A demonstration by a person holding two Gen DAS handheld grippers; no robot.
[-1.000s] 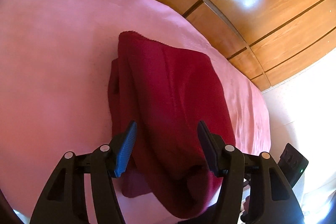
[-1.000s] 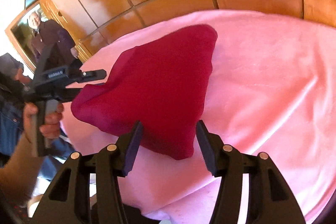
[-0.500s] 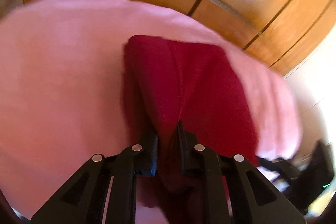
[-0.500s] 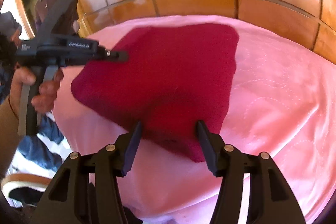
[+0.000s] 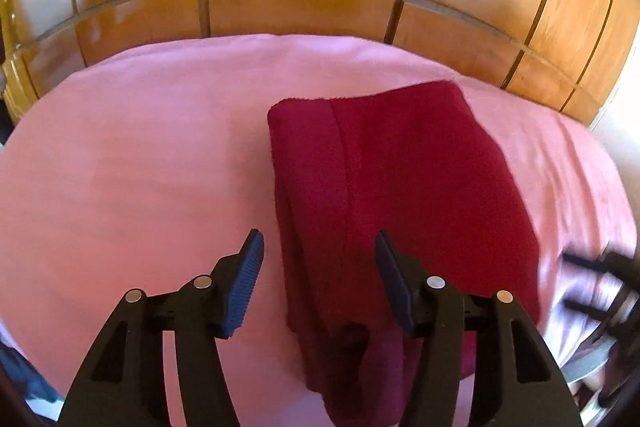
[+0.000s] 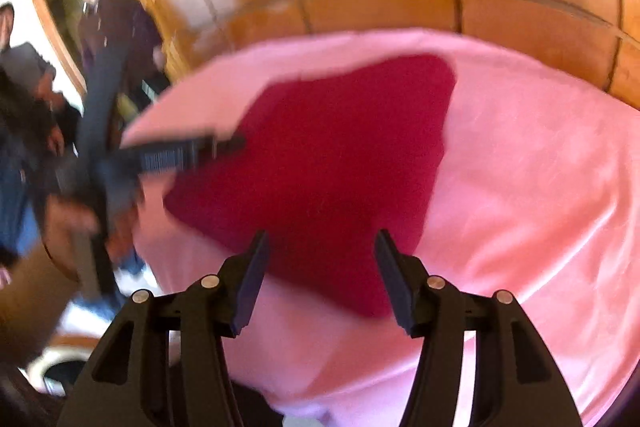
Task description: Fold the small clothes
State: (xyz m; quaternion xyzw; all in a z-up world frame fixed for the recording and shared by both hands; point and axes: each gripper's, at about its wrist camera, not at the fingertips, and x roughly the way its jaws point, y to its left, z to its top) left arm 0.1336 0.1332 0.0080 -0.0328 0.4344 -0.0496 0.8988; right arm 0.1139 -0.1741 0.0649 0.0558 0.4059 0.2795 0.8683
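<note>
Right now I count two grippers and one garment. Nearest me, the left gripper [image 5: 318, 277] has its fingers spreading apart, the near left edge of the red garment [image 5: 392, 187] lying between them but not pressed by either pad. The right gripper [image 6: 318, 277] holds its fingers apart above the garment's near corner, gripping nothing. That single garment, a folded, fuzzy dark red knit, lies flat on the pink bedcover [image 5: 132, 163]; in the left view its long axis runs from near to far, folded layers stepped along its left side. Beyond stand glossy wooden panels [image 5: 304, 7].
</note>
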